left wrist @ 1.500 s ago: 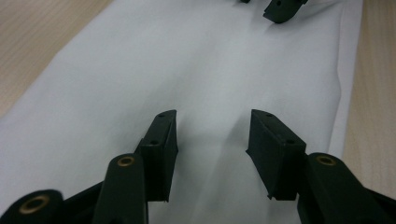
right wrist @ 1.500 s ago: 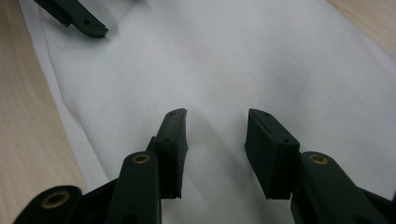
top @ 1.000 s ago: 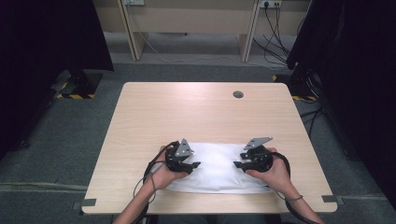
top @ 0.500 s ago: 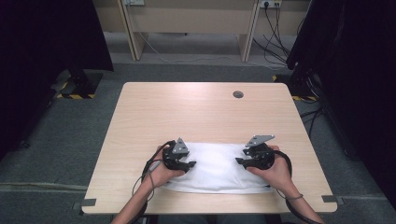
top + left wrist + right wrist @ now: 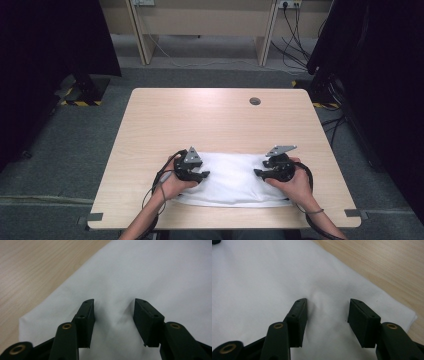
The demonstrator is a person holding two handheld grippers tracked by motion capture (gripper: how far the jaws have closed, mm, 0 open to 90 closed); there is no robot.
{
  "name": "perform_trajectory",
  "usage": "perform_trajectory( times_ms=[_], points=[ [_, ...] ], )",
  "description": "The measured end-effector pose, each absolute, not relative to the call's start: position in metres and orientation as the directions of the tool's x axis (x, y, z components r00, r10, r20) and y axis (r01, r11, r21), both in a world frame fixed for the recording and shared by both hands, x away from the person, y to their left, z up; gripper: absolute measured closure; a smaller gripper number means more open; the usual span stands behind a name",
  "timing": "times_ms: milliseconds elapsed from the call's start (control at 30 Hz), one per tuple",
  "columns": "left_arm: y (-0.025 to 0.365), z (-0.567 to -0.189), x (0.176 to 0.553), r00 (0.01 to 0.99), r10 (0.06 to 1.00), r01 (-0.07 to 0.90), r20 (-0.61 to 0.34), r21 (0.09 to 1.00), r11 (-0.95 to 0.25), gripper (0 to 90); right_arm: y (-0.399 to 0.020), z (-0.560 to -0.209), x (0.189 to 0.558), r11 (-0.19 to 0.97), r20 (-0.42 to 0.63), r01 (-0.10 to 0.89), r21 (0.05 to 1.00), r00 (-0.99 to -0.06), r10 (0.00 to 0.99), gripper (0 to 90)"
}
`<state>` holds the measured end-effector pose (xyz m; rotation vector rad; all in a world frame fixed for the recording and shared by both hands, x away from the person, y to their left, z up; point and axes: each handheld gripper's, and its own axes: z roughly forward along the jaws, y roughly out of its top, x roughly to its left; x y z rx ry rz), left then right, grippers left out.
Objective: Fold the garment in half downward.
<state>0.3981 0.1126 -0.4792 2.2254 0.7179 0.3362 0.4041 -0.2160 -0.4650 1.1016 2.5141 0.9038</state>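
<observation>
While both hands rest on the near half of the table (image 5: 220,120), a folded white cloth (image 5: 232,180) lies flat at the six o'clock edge of the tabletop, its long side running from nine to three o'clock. The left gripper (image 5: 202,175) sits on the cloth's nine o'clock end, pointing toward three o'clock; the right gripper (image 5: 257,173) sits on the three o'clock end, pointing toward nine o'clock. The left gripper view shows the jaws of the left gripper (image 5: 113,315) parted about halfway, tips pressed down on the fabric with a shallow ridge gathering between them; these jaws have just been closing a little, yet the pads do not pinch the cloth. The right gripper view shows the right gripper (image 5: 327,316) likewise half spread, its jaws having just been opening slightly, a faint pucker of cloth between the tips and nothing clamped. Bare wood appears at ten o'clock in the left gripper view and at two o'clock in the right gripper view. The step in hand appears to be taking hold of the top layer at each end. To do it well, each pair of jaws should press lightly, close evenly so one layer bunches between the pads, and both sides should grip at matching positions before any lift, lest the fold skew.
</observation>
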Motion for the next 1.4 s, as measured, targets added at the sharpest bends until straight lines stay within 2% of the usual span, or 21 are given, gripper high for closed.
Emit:
perform_trajectory(
  times_ms=[533, 600, 667, 933, 1400],
  points=[
    [0.114, -0.478, 0.405, 0.798, 0.602, 0.389, 0.036, 0.733, -0.559, 49.8, -0.211, -0.466, 0.417, 0.504, 0.018, 0.58, 0.639, -0.667, 0.745, 50.1],
    [0.114, -0.477, 0.404, 0.791, 0.61, 0.384, 0.052, 0.733, -0.561, 47.2, -0.211, -0.466, 0.417, 0.505, 0.018, 0.58, 0.639, -0.667, 0.745, 48.0],
    [0.115, -0.476, 0.402, 0.786, 0.616, 0.378, 0.058, 0.743, -0.552, 42.0, -0.213, -0.464, 0.416, 0.491, 0.03, 0.59, 0.641, -0.658, 0.752, 41.6],
    [0.131, -0.471, 0.391, 0.739, 0.674, 0.4, -0.005, 0.808, -0.432, 24.2, -0.233, -0.453, 0.405, 0.418, 0.088, 0.608, 0.675, -0.629, 0.772, 29.4],
    [0.154, -0.458, 0.371, 0.708, 0.702, 0.391, -0.074, 0.87, -0.301, 14.3, -0.278, -0.445, 0.383, 0.316, 0.161, 0.626, 0.713, -0.585, 0.795, 21.1]
  ],
)
